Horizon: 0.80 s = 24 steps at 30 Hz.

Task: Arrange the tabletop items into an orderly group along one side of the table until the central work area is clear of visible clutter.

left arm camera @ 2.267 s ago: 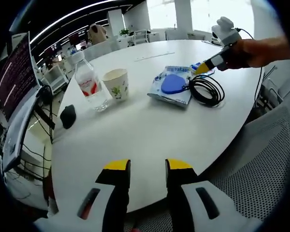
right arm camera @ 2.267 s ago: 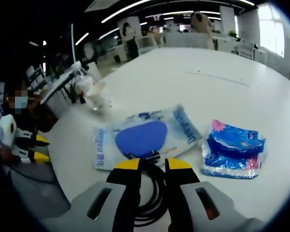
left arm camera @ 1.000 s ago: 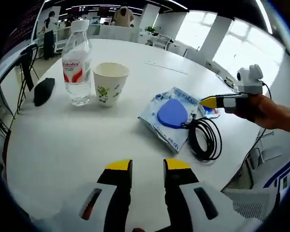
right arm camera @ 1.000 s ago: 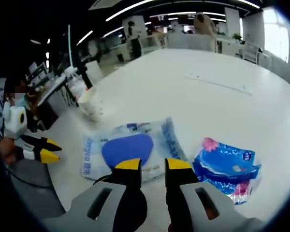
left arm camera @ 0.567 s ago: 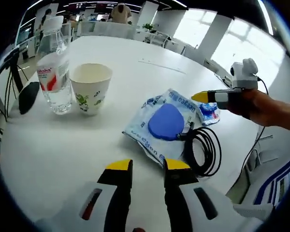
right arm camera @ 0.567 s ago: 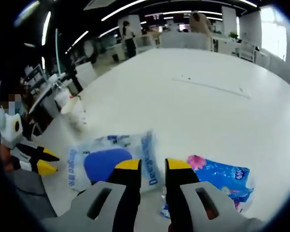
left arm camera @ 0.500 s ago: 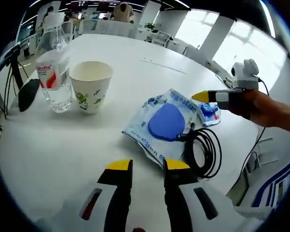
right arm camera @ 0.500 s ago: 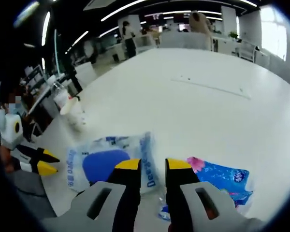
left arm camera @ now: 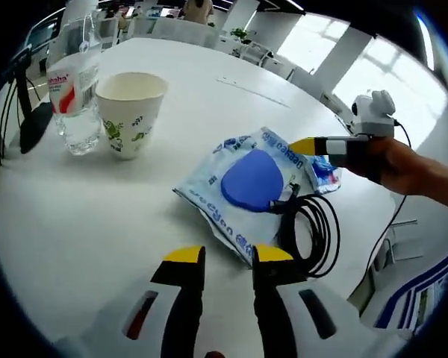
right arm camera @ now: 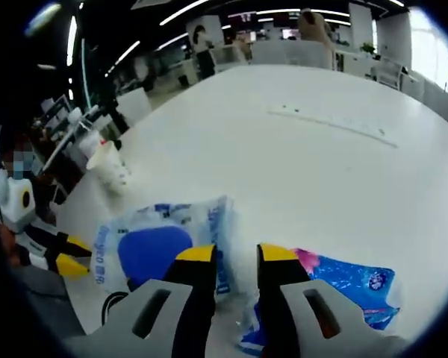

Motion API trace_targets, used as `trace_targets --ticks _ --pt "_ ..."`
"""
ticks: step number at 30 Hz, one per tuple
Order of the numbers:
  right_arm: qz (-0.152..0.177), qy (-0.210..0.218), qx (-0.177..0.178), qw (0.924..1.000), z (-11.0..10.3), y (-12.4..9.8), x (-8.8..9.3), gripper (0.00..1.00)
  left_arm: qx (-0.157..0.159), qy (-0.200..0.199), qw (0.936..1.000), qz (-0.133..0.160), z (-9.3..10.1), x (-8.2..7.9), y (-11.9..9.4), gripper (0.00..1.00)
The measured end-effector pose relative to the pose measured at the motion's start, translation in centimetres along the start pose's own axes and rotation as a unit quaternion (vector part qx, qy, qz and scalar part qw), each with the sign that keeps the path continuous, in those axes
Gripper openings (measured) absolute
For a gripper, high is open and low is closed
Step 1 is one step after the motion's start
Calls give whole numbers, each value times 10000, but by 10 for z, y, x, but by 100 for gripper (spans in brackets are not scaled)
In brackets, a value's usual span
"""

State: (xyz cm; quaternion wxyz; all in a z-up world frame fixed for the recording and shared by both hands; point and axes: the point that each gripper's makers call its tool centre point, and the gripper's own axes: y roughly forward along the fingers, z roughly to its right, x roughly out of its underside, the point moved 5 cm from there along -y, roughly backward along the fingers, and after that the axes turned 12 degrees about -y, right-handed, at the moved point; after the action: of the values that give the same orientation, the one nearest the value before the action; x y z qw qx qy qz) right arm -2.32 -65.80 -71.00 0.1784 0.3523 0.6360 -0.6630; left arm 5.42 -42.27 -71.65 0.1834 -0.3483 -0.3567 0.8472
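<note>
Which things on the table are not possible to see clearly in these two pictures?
- Blue tissue pack: left gripper view, mostly behind the right hand-held gripper.
- Water bottle: cap lost at the picture edge.
- Black cable: right gripper view, cut by the right hand-held gripper's body.

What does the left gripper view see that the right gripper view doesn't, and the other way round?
Left gripper view: a black mouse beside the bottle, and a hand holding the right gripper. Right gripper view: the left gripper seen from the front, and people far behind the table. Both: the cup, the wipes pack and the blue packet.
</note>
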Motion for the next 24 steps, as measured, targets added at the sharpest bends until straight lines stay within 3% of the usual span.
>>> trace_targets --ticks 10,15,18,24 --pt "-101 -145 -136 9998 -4 2 5 19 -68 54 9999 -129 4 10 9 17" --pt "-175 -175 -370 9990 -14 2 14 11 -49 118 9998 -168 6 11 13 6" --pt "-167 -245 -369 9989 -15 -1 16 1 -123 285 9993 -221 8 11 14 3" --pt "-145 -76 -380 9991 -13 -8 22 0 -167 255 9995 -59 5 -1 11 1"
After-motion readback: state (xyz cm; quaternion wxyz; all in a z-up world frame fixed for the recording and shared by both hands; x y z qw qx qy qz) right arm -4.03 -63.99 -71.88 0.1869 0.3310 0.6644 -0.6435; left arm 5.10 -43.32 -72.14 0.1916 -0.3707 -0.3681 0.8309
